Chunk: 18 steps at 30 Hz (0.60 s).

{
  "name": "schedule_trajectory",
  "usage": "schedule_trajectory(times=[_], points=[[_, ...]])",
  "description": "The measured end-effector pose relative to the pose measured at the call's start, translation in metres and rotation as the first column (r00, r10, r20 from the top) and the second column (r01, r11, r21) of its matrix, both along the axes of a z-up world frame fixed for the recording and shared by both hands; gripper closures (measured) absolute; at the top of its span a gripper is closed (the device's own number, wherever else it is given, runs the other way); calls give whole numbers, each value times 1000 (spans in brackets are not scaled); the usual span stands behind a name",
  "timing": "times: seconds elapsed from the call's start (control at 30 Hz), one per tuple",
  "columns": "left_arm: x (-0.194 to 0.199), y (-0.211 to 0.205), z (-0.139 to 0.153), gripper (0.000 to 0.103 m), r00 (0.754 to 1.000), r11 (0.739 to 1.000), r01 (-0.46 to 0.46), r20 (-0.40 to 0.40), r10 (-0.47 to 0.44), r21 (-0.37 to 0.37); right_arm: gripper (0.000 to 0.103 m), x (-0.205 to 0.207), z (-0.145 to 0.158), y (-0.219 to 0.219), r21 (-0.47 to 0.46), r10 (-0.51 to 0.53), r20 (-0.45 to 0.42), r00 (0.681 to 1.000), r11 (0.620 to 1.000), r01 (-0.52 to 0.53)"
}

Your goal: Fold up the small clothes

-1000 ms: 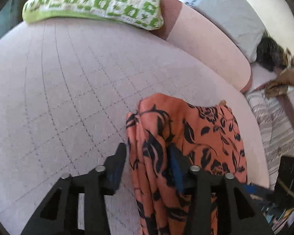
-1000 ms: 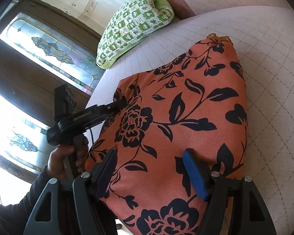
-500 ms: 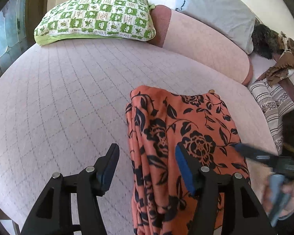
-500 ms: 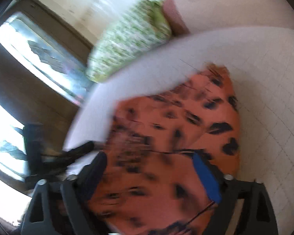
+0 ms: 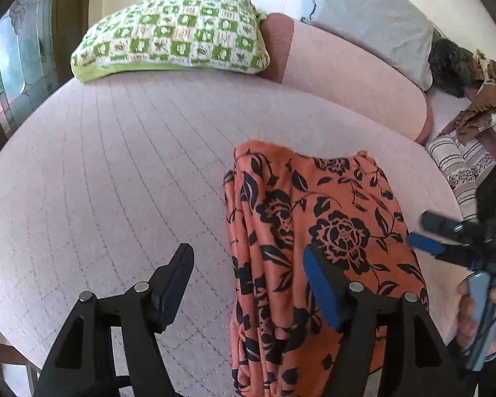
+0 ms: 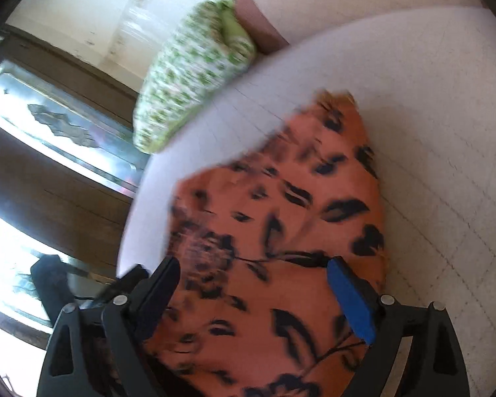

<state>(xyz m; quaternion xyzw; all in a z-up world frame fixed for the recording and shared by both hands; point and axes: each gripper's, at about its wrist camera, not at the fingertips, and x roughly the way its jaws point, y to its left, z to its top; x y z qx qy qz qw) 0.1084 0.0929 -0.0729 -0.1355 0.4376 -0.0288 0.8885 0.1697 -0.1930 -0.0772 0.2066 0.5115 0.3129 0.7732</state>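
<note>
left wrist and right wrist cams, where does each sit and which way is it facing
Left wrist view: on the left gripper, jaws apart, looking down across the pale quilted bed to the green checked pillow; the right gripper and a hand show.
Right wrist view: on the right gripper, jaws apart, over the orange black-flowered folded cloth, facing a window; blurred.
Shared: cloth, bed, pillow.

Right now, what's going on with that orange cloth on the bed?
A person is folding an orange floral garment on a pale quilted bed, a gripper in each hand. The garment lies folded into a narrow stack. The left gripper and right gripper have both just been opening and hang over the cloth with nothing pinched. A green patterned pillow sits beyond.
</note>
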Motion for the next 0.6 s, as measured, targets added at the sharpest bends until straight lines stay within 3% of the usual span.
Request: schedule_trajectory(times=[0.1,0.23,0.27,0.33,0.37,0.47,0.6], points=[[-2,4,1,33,1000,999,-12,9,12,-37,11,0,18,-3,-2,-11,89,996,1000,11],[-1,0,-7,31,1000,998,-9,-10,8,-68,11,19,-13,1,34,7,-7,1000,999,-7],[-1,-4,-13,31,1000,999,-1,-30,0,-52,11,24,-25,2,21,9,-37,999,1000,-9],[3,-18,-39,31,988,998,36,-151,-28,53,11,25,-34,0,29,-12,-51,999,999,14],[1,-17,-47,31,986,999,31,-165,-23,45,11,25,-28,1,37,-9,-48,999,999,11],[-9,-8,-35,32,990,999,-34,-136,30,-28,11,32,-7,8,36,24,2,1000,999,-24],[-33,-14,-11,32,999,1000,-6,-39,7,8,11,64,-8,5,33,-5,6,1000,999,4]])
